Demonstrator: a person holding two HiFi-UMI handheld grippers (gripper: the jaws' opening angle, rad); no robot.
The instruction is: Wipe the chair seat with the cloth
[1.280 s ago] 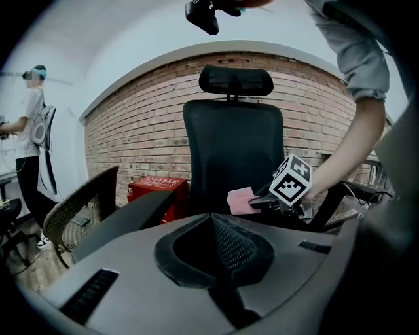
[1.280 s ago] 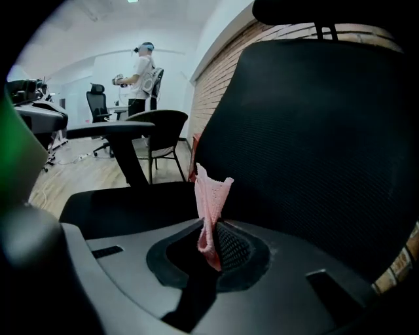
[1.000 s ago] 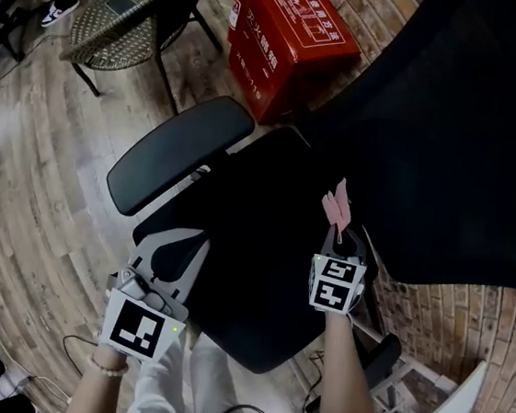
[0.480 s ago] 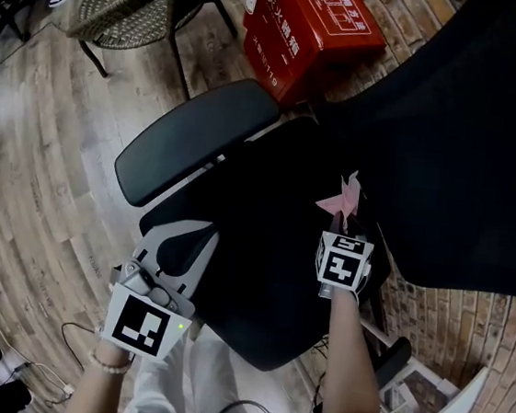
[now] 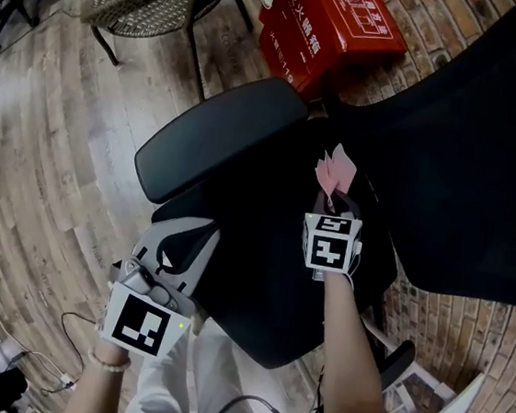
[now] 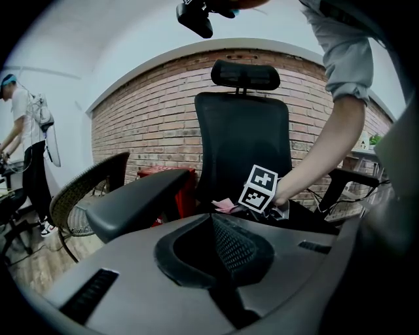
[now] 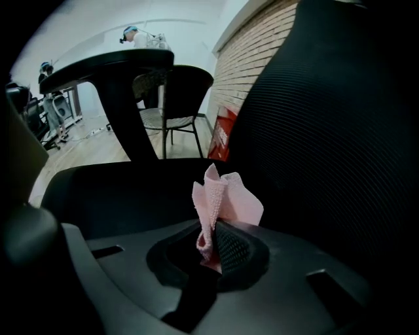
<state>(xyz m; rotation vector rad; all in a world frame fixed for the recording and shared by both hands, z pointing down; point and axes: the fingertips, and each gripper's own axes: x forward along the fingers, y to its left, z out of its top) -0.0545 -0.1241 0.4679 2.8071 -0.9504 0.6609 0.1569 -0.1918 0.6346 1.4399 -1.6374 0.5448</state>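
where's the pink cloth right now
In the head view the pink cloth is pinched in the right gripper, over the rear of the black chair seat, near the backrest.

Armrest (image 5: 220,136) and backrest (image 5: 468,151) apparently hem seat (image 5: 254,242).

Plank floor (image 5: 54,131), apparently wood; red box (image 5: 329,29)

Left gripper (image 5: 176,245) held low at the front left corner of the seat (image 5: 259,275), jaws together, nothing between them, right forearm (image 5: 345,350) bare and stretched forward, right gripper (image 5: 334,200) near the seat's rear edge, jaws clamped on the pink cloth (image 5: 336,170).
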